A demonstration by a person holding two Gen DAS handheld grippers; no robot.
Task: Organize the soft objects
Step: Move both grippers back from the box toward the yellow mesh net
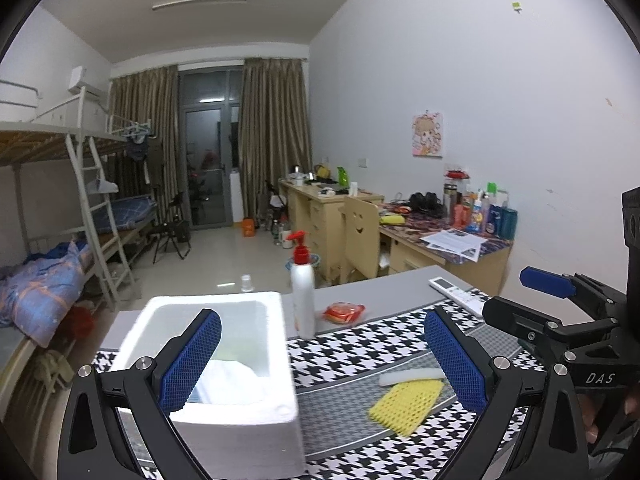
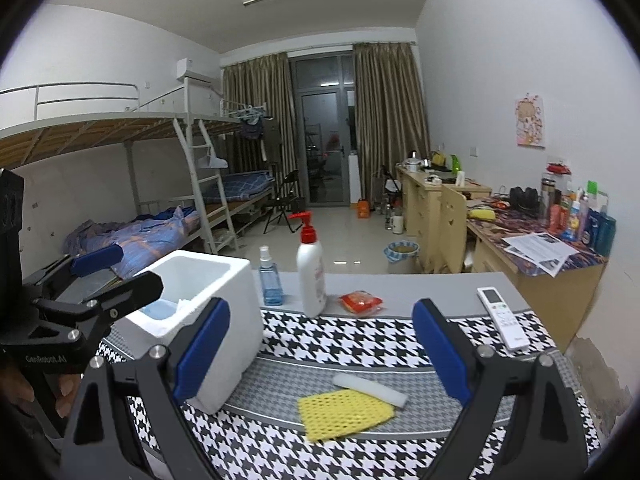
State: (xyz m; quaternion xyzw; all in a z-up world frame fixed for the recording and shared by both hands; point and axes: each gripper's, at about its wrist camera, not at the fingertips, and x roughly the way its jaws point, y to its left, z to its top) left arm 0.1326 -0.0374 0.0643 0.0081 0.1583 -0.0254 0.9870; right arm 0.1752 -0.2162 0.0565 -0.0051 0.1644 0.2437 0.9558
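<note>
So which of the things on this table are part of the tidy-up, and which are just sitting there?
Part of the job:
yellow mesh cloth
white foam strip
white foam box

Just lying about:
pump bottle
blue spray bottle
red packet
remote control

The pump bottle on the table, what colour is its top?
Red, on a white pump bottle; clearest in the right wrist view.

Both wrist views face the window from low over the table (image 2: 400, 280), sharing perhaps everything.

foam box (image 1: 240, 420) near wall blurred | box contents (image 1: 228, 380) unclear
</note>
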